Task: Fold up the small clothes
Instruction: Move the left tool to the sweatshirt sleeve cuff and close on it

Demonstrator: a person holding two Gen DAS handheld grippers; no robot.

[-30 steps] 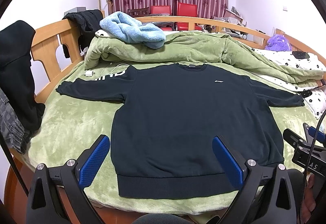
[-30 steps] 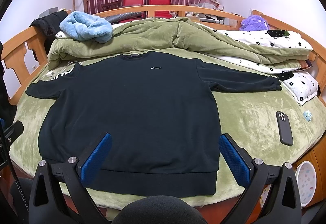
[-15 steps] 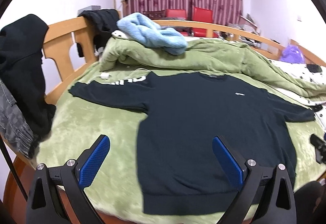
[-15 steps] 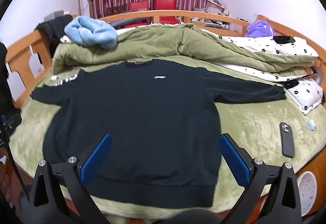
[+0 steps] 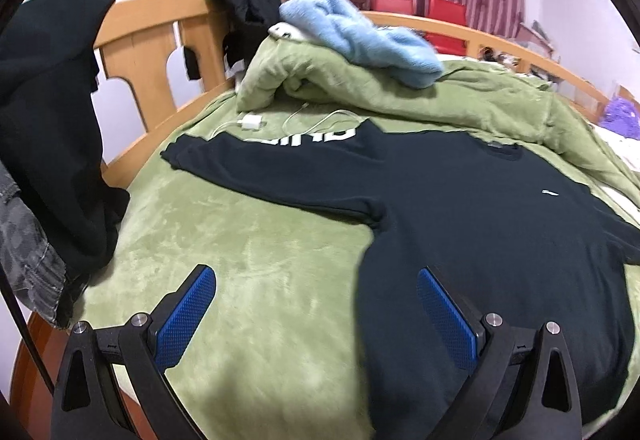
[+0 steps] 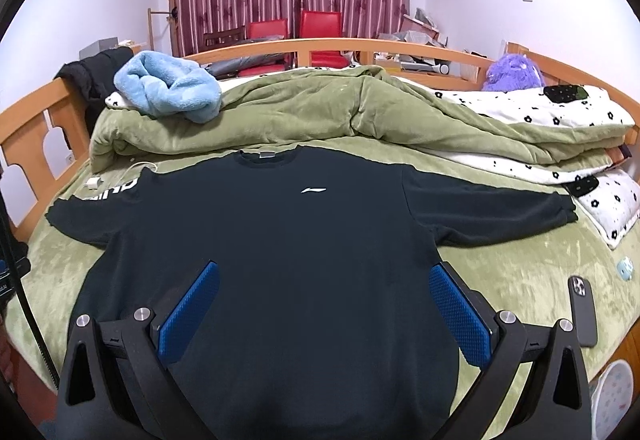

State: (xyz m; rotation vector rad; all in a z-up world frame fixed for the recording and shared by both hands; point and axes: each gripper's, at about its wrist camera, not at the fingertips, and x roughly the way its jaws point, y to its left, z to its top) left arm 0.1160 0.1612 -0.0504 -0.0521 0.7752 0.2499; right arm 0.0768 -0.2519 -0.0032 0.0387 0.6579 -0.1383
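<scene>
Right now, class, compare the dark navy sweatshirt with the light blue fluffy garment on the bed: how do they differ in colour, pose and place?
The dark navy sweatshirt lies spread flat with both sleeves out; the light blue fluffy garment is bunched in a heap. The sweatshirt rests on the green bed cover; the blue garment sits atop the rolled green quilt. The sweatshirt looks smooth, the blue one plush. Neither is folded or held.

bare green blanket (image 5: 256, 240) lies open left of the sweatshirt (image 6: 288, 240); phone (image 6: 583, 310) obstructs right.
</scene>
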